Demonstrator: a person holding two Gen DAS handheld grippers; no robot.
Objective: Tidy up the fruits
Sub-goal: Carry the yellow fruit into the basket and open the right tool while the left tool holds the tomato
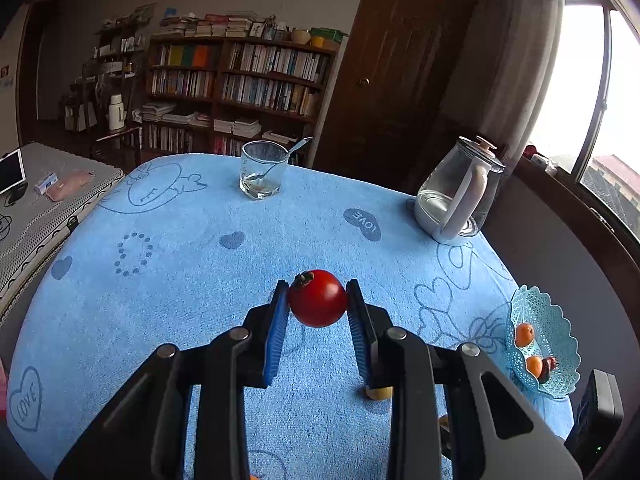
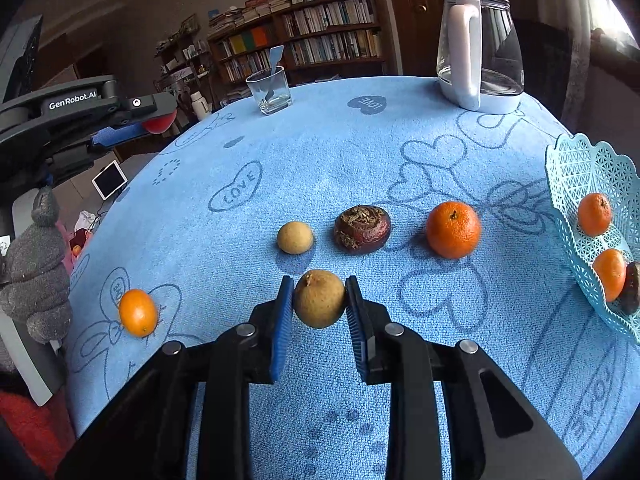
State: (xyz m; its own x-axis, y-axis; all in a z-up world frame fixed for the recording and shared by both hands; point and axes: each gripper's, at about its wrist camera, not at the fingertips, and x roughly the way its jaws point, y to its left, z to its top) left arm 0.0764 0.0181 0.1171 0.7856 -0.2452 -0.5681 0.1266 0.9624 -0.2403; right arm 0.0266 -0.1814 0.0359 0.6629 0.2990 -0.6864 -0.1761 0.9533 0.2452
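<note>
The left gripper point(image 1: 318, 300) jaws clamp a red tomato point(image 1: 317, 298).

Full bookshelf point(image 1: 240, 80), brown door point(image 1: 392, 72), bright window point(image 1: 592, 80).

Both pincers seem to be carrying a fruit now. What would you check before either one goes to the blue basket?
1. Left hand-held gripper clamps the round red tomato: ok.
2. Right hand-held gripper clamps the tan round fruit: ok.
3. Tan fruit lifted clear of the blue towel-covered table: cannot tell.
4. Light blue lattice plastic basket has room beside its two oranges and dark fruit: ok.
5. Path to basket: large orange mandarin sits on the table between the gripper and the basket: not ok if dragged low.
6. Glass kettle stands far back: ok.
</note>
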